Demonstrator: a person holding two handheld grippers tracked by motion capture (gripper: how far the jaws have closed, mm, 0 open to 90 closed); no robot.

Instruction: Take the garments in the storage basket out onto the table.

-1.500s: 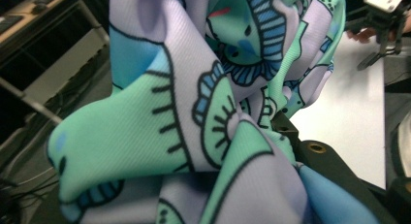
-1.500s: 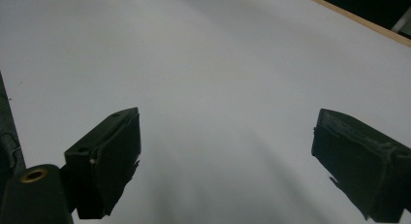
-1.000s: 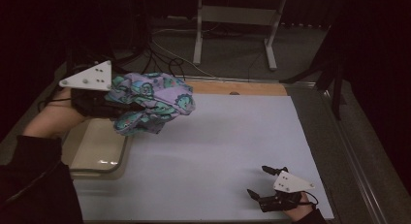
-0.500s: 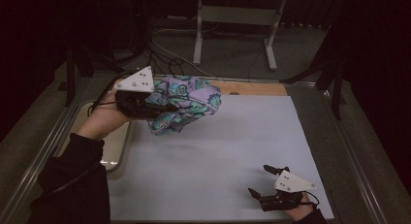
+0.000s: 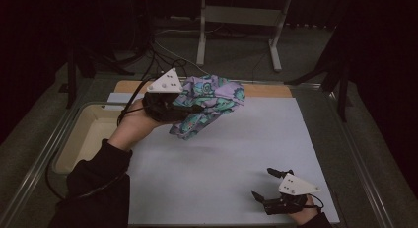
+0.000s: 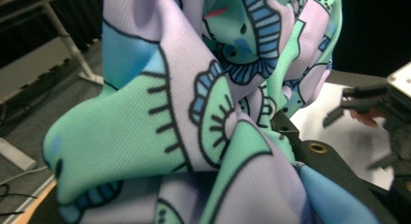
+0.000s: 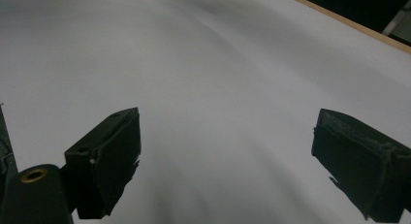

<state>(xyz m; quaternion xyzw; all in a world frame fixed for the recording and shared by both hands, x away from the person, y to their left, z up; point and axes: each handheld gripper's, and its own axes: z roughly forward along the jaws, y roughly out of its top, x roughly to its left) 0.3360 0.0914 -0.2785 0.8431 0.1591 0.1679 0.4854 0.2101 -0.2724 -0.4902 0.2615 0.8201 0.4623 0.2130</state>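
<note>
A bunched cloth [image 5: 212, 100] printed in lilac, green and blue hangs above the far left part of the white sheet [image 5: 222, 159]. My left gripper [image 5: 196, 109] is shut on it, with the cloth spilling out to the right of the jaws. In the left gripper view the cloth [image 6: 194, 112] hides most of the jaws. My right gripper [image 5: 263, 183] rests at the sheet's near right corner, open with nothing in it. In the right gripper view [image 7: 228, 156] the jaws stand wide apart over bare white sheet [image 7: 218, 64].
A beige tray [image 5: 81, 141] sits at the table's left, beside the sheet. A wooden strip [image 5: 266, 91] runs along the far edge. A metal stand [image 5: 236, 20] and cables [image 5: 157, 55] lie on the floor behind the table.
My left hand has carried the cloth rightward, from above the tray to over the sheet's far left, and slightly lower. The right gripper has stayed put.
</note>
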